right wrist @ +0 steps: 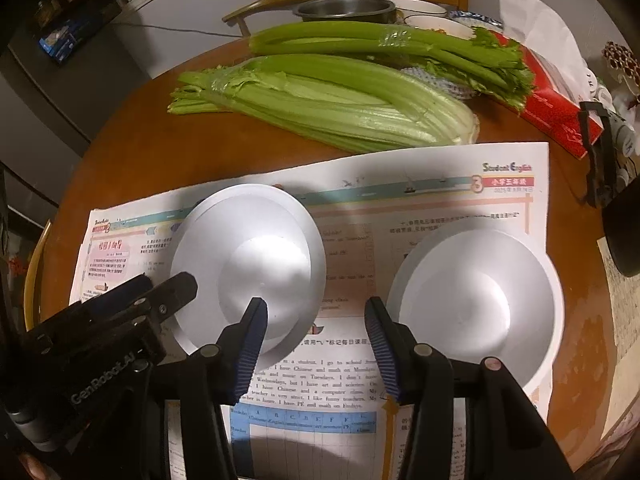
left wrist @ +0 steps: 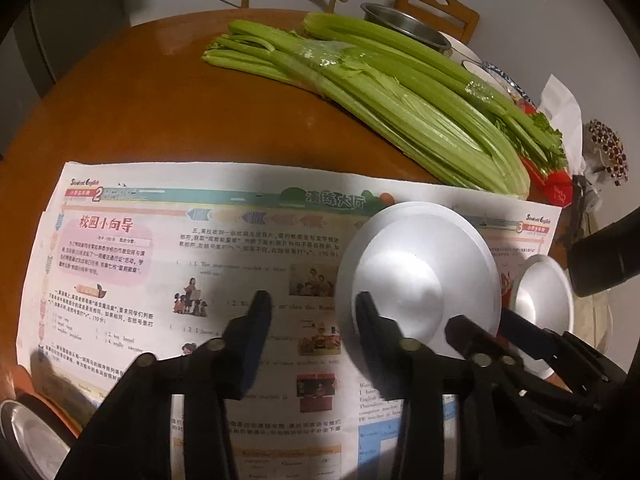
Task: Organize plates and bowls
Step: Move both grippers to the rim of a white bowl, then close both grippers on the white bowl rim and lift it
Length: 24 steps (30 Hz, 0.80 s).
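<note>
I am looking down at two white bowls lying upside down on a newspaper (right wrist: 420, 200) spread over the round bench (left wrist: 132, 104). The left bowl (right wrist: 248, 264) is lying mid-sheet; the right bowl (right wrist: 476, 300) is lying near the sheet's right edge, apart from the first.

My left tongs (left wrist: 310, 312) are hanging released over the paper, one finger (left wrist: 370, 316) overlapping the left bowl's near rim in that view, though I cannot tell whether it is touching. Nothing is sitting between the pads. My right tongs (right wrist: 316, 312) are also standing released, straddling the bare paper between the two bowls and gripping nothing.

I am judging both bowls to be thin, matte and very light, probably foam or moulded plastic. They should be stiff enough to lift but easy to dent or crack under a hard squeeze, and apt to skate across the paper if nudged. The domed base is offering no purchase, so the flared rim is looking like the place to pinch, gently, with one finger slipped under the lip.

Celery (right wrist: 332, 100) is lying well behind them.
</note>
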{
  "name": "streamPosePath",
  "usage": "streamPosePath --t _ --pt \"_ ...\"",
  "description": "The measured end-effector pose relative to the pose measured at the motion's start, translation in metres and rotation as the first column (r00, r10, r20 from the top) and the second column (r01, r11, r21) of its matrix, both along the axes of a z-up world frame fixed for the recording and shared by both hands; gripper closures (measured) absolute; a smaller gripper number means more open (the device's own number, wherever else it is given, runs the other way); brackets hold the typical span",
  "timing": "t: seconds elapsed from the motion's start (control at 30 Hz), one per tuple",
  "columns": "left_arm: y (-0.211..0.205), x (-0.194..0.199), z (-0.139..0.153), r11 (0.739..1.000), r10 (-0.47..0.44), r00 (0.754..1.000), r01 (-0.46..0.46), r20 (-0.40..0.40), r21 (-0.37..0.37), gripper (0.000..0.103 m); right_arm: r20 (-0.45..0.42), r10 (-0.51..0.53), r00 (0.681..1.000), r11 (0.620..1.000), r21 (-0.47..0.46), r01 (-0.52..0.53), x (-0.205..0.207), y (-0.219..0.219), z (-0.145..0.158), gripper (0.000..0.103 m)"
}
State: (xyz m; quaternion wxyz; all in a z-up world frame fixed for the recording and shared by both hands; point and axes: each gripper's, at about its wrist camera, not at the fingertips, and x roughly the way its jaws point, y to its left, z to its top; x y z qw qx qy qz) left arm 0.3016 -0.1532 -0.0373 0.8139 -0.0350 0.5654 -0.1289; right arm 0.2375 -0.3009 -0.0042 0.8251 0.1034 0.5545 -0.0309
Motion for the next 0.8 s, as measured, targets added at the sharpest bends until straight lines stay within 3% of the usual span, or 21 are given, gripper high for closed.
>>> streamPosePath --t 0.13,0.27,0.37,0.8 --pt "-0.007 -0.001 -0.002 1.0 -0.019 1.0 0.019 -0.003 0.019 0.079 -0.036 0.022 0.999 0.999 0.025 -0.021 0.003 0.003 -0.007 0.065" --pt "-0.011 -0.002 -0.004 0.999 -0.036 0.999 0.036 -0.006 0.012 0.084 -0.065 0.031 0.997 0.999 0.016 -0.03 0.008 0.007 -0.014 0.073" --pt "-0.012 -0.002 -0.004 0.999 -0.044 0.999 0.044 -0.014 -0.004 0.09 -0.072 0.026 0.997 0.999 0.047 -0.023 0.009 0.005 -0.018 0.086" --pt "-0.008 -0.011 0.003 0.999 -0.045 0.999 0.045 -0.02 0.003 0.093 -0.07 0.036 0.997 0.998 0.054 -0.032 0.005 0.009 -0.012 0.088"
